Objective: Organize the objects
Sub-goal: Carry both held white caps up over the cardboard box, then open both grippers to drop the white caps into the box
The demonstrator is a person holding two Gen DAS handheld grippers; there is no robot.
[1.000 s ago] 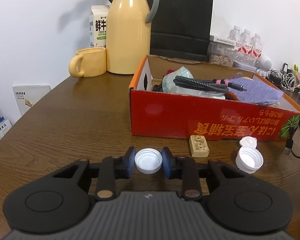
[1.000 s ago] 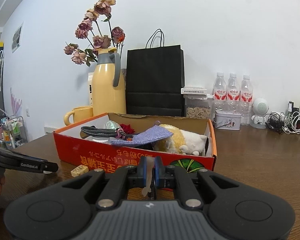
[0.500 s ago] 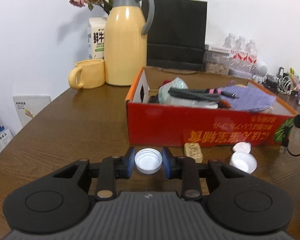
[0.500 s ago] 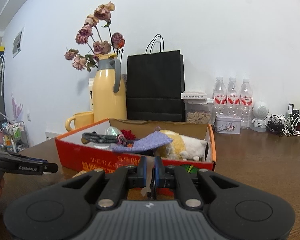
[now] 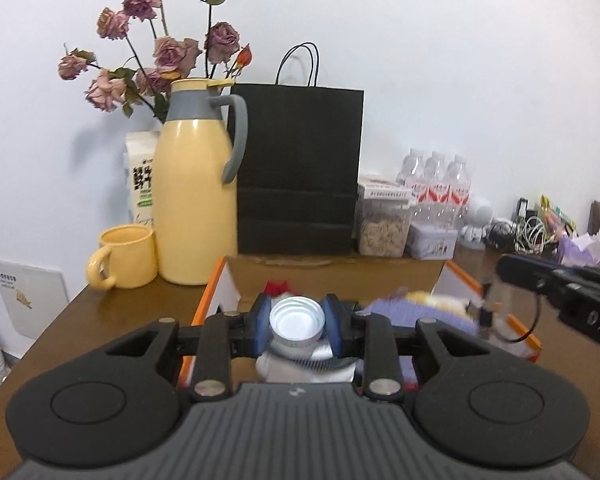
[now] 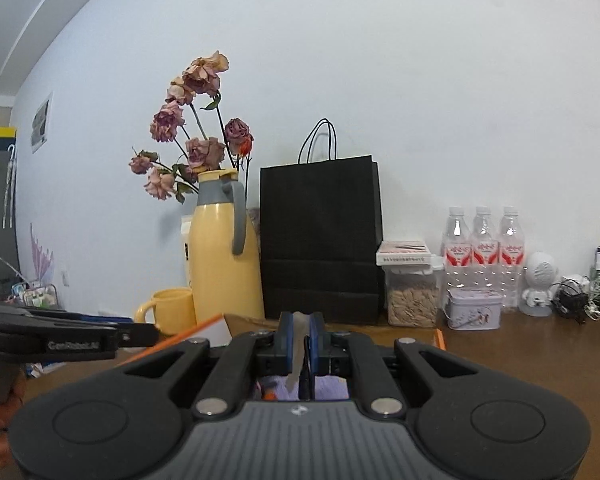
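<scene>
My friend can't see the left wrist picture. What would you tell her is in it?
The left gripper holds a white bottle cap over an open orange cardboard box of odds and ends. Behind the box, on the brown table, stand a yellow mug, a yellow jug and a black paper bag.

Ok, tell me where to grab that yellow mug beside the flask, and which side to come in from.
Take the yellow mug by its rim wall, not the handle. It stands upright with its mouth open and facing up, so one tool finger could go inside and one outside, coming down from above. Its handle points left, and the yellow flask stands close on the right, so the front wall is probably the easiest place to pinch.
</scene>
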